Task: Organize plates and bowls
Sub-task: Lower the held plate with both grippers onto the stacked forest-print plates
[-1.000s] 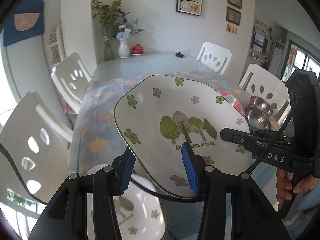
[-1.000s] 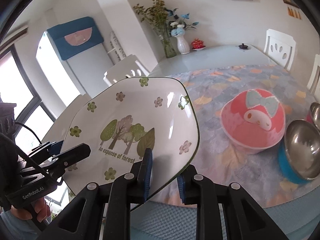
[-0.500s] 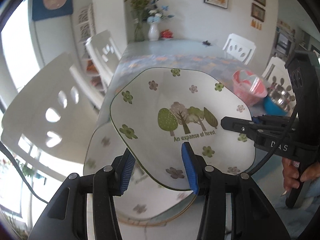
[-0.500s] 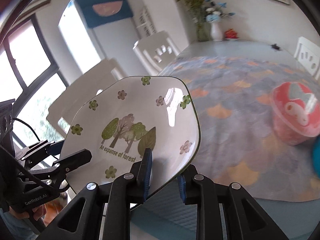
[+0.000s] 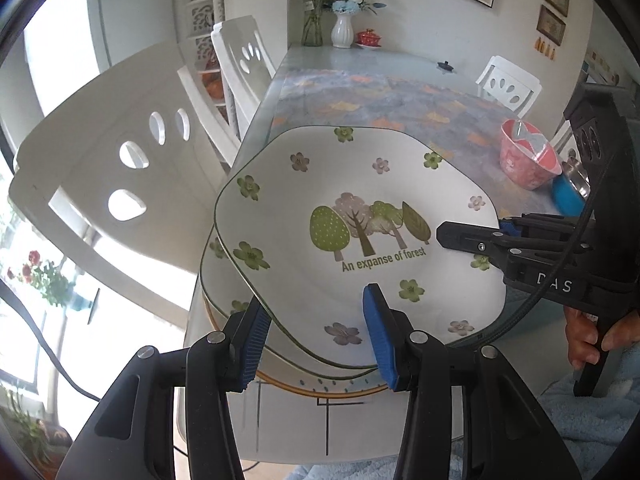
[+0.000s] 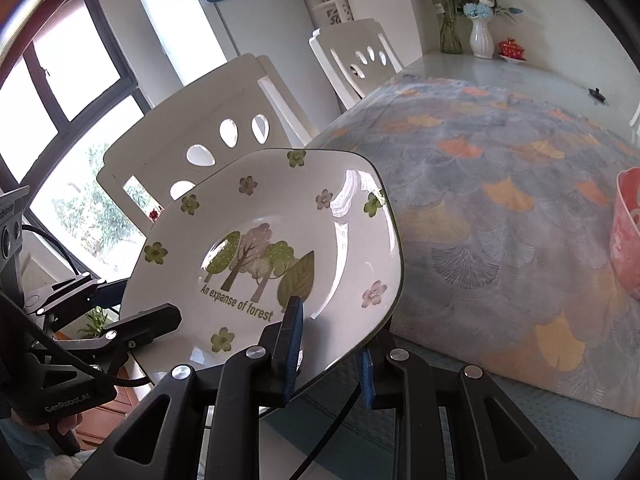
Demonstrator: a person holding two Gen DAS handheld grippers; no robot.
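In the left wrist view we see the left gripper (image 5: pixel 316 336) clamped on the near rim of the forest plate (image 5: pixel 360 216), a white plate with trees and the words "An expanse of forest". One blue finger (image 5: pixel 376 336) lies on top of the plate; the other sits under the rim, partly hidden. The plate hangs tilted over a stack of plates (image 5: pixel 224 280) at the counter (image 5: pixel 320 64) edge; only the stack's rims show, so we cannot tell whether the plate touches it. From the right the right gripper (image 5: pixel 472 236) grips the plate's far rim, its lower finger hidden. A hand (image 5: pixel 588 340) is cut off at the frame edge. The pink bowl (image 5: pixel 528 160) stands well apart on the patterned cloth (image 5: pixel 400 100).

In the right wrist view the right gripper (image 6: pixel 328 344) pinches the plate's (image 6: pixel 280 248) rim, its fingers clenched on it, one above, one mostly hidden beneath. The left gripper (image 6: pixel 100 304) holds the opposite rim. The stack is hidden behind the plate, and the pink bowl (image 6: pixel 628 232) is cut off.
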